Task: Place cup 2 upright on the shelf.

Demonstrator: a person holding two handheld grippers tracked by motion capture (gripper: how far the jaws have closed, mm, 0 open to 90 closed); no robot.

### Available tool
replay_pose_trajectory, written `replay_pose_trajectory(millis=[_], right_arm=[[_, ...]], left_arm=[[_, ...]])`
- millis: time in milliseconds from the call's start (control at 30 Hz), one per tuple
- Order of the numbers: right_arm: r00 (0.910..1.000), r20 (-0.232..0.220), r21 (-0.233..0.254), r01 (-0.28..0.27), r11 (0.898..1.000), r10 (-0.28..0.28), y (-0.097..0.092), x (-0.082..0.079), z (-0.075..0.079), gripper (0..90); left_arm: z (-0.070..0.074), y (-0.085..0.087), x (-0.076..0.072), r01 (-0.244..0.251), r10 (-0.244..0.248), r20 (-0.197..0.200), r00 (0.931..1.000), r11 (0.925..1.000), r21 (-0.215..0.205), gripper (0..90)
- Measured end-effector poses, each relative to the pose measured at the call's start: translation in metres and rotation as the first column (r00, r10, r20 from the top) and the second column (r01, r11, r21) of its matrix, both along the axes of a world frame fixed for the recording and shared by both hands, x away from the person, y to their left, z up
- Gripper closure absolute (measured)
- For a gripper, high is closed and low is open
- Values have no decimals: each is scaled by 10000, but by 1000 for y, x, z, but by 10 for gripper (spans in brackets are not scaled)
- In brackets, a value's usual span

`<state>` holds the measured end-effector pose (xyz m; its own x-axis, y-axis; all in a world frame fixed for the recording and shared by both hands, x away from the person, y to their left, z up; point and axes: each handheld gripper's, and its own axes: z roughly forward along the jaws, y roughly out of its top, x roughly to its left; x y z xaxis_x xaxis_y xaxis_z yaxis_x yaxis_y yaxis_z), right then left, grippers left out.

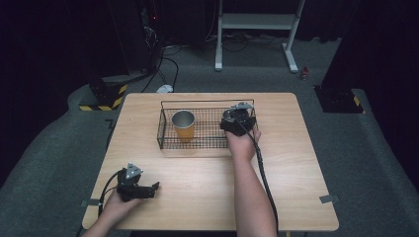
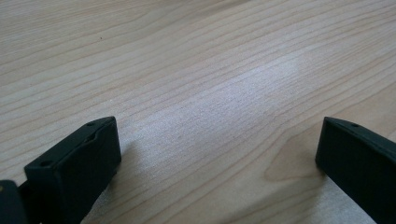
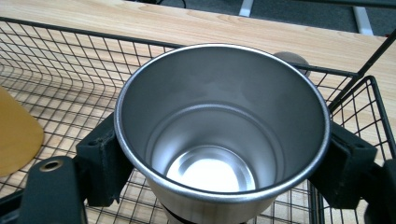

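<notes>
Right gripper (image 3: 219, 154): jaws clamp a steel cup (image 3: 219, 126) over the wire basket's (image 1: 165, 143) right end.
Left gripper (image 2: 217, 154): jaws wide, empty, on the bench (image 1: 197, 182) near left.
High view: a yellow cup (image 1: 184, 126) stands in the basket's left half.
Right gripper view: the steel cup's empty inside.

A light wooden desk (image 1: 207, 192) stands on grey carpet (image 1: 54, 148). Beyond it, toward twelve o'clock, a white metal stand (image 1: 257, 22) rests on two feet, with dark cables (image 1: 168, 61) trailing across the floor at eleven. Yellow-and-black hazard-striped bases (image 1: 106, 98) sit at ten o'clock and another at two (image 1: 341, 98). The far surroundings are dark, black curtains (image 1: 380, 44) closing off the right side.
</notes>
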<state>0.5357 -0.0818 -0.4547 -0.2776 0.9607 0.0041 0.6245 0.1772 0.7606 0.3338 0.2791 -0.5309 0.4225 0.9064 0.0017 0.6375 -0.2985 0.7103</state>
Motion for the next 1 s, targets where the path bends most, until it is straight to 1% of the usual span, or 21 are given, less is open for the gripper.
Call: replay_pose_trajectory(millis=[133, 233, 467, 767, 833, 967, 1000], right_arm=[[10000, -41, -63, -26, 10000, 26, 0, 2, -3, 184], [9999, -155, -201, 0, 9998, -3, 1, 5, -6, 184], [9991, -414, -242, 101, 9997, -111, 0, 9, -12, 184], [9989, -456, -293, 54, 9996, -67, 0, 10, -13, 184], [9988, -481, -250, -1, 9997, -11, 0, 10, -14, 184], [9973, -737, 42, 36, 10000, -32, -2, 8, -13, 183], [9971, -757, 50, -5, 10000, 9, -3, 8, -12, 183]], left_arm=[[0, 0, 0, 7, -7, -6, 10000, 10000, -1, 4], [0, 0, 0, 9, -9, -7, 10000, 10000, -1, 4], [0, 0, 0, 13, -13, -24, 10000, 10000, 1, 4], [0, 0, 0, 5, -5, -27, 10000, 10000, 3, 4], [0, 0, 0, 6, -6, -27, 10000, 10000, 4, 4], [0, 0, 0, -5, 5, -12, 10000, 10000, 6, 4], [0, 0, 0, -37, 37, 8, 10000, 10000, -28, 4]])
